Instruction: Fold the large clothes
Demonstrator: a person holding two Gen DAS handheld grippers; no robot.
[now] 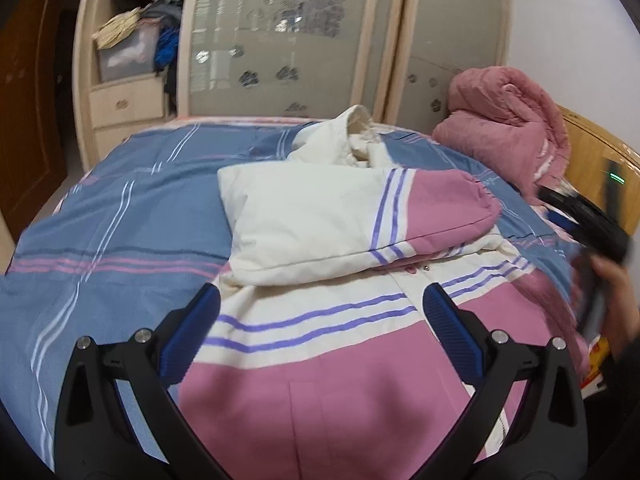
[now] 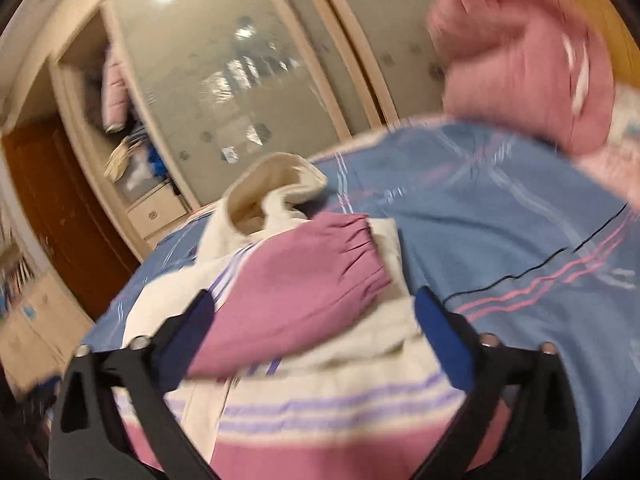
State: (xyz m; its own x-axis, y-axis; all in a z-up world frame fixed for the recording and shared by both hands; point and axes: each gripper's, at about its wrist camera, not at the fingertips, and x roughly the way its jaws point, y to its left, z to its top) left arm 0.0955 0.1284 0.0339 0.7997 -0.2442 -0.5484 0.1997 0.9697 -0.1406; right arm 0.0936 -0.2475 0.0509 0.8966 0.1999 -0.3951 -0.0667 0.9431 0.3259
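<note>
A cream and pink jacket (image 1: pixel 320 360) with purple stripes lies flat on the bed, front up. One sleeve (image 1: pixel 340 224) is folded across its chest, pink cuff to the right. The cream collar (image 1: pixel 356 136) stands at the far end. My left gripper (image 1: pixel 320 312) is open and empty, just above the jacket's body. My right gripper (image 2: pixel 316 320) is open and empty, hovering over the folded sleeve's pink cuff (image 2: pixel 304 280) in the blurred, tilted right wrist view. The right gripper and the hand holding it also show at the right edge of the left wrist view (image 1: pixel 600 260).
The bed has a blue plaid sheet (image 1: pixel 120 220). A rolled pink quilt (image 1: pixel 508 124) sits at the bed's far right against a wooden headboard (image 1: pixel 592 148). A wardrobe (image 1: pixel 280 40) with frosted sliding doors and an open shelf of clothes stands behind the bed.
</note>
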